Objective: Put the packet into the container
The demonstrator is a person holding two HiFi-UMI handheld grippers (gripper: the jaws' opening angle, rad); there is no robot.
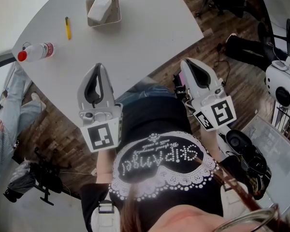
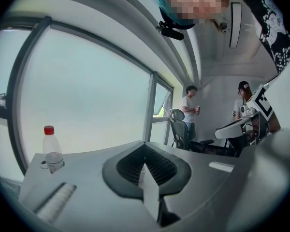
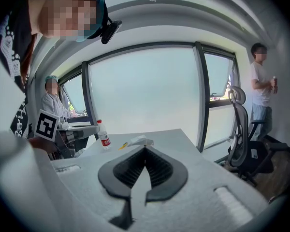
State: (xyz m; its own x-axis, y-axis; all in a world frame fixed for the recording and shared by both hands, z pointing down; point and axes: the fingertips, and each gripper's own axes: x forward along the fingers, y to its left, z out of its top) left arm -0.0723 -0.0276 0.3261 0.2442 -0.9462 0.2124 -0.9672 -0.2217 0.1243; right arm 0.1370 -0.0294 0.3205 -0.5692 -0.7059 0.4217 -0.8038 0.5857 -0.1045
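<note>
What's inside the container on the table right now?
A white packet lies inside the container, filling most of it. The bottom beneath the packet is covered, so anything under it cannot be seen.

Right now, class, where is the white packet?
In the head view, the white packet lies inside the beige container at the far side of the table, just right of the yellow pen and the water bottle.
</note>
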